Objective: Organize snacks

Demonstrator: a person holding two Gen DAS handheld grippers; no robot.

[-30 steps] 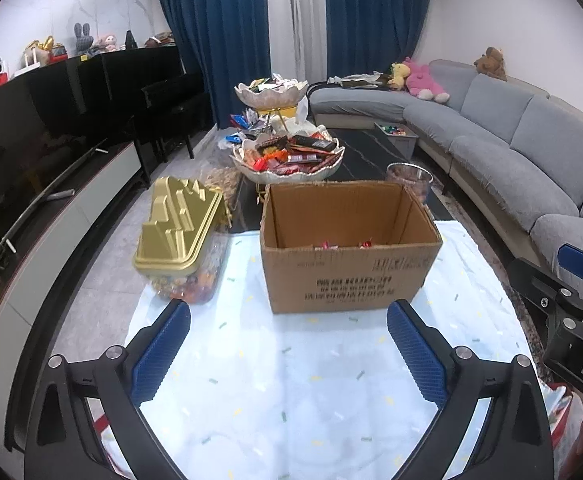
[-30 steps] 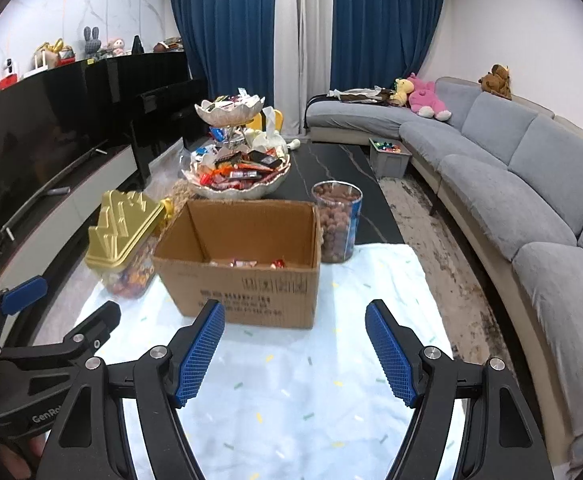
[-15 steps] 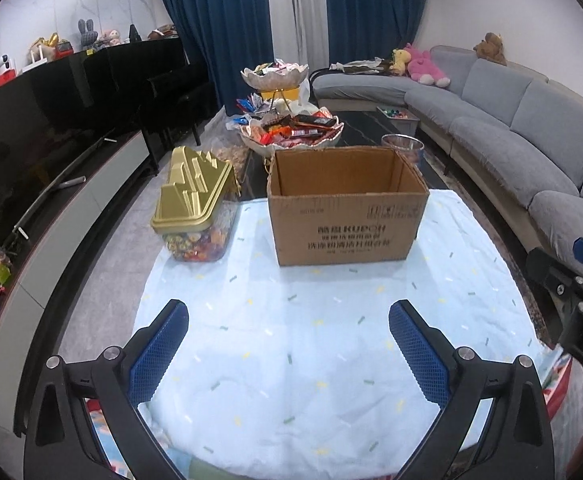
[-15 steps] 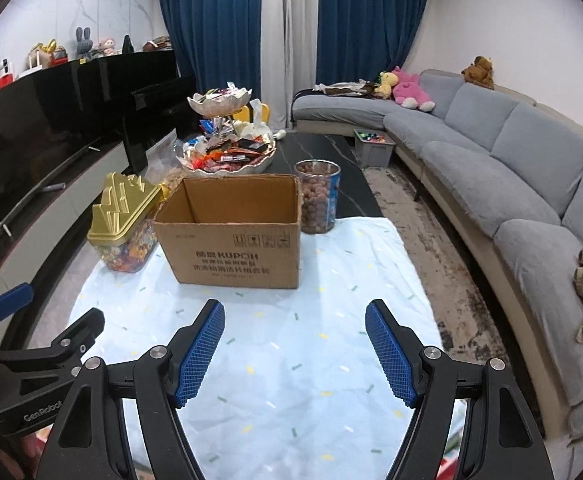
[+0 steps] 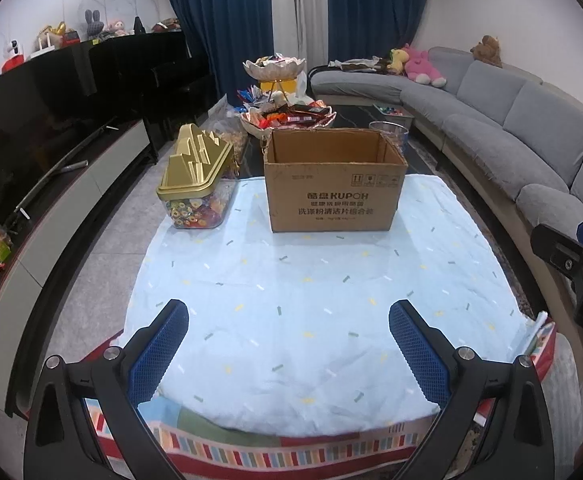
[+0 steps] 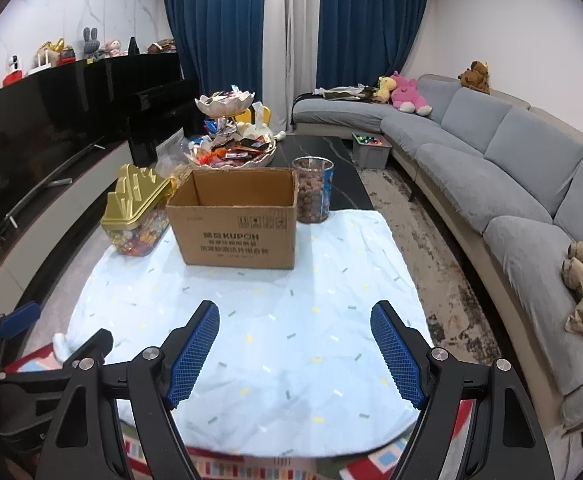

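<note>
Well beyond both released, empty tongs (image 5: pixel 288 346) (image 6: pixel 294 350), cardboard box (image 5: pixel 334 188) on the tablecloth (image 5: pixel 311 300).

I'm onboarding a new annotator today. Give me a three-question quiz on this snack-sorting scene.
1. True or false: the cardboard box stands open at the top.
2. What colour is the lid of the candy container beside the box?
3. The clear jar sits: A) inside the box, B) behind the box's right corner, C) on the sofa.

Key: 1 true; 2 gold; 3 B.
</note>
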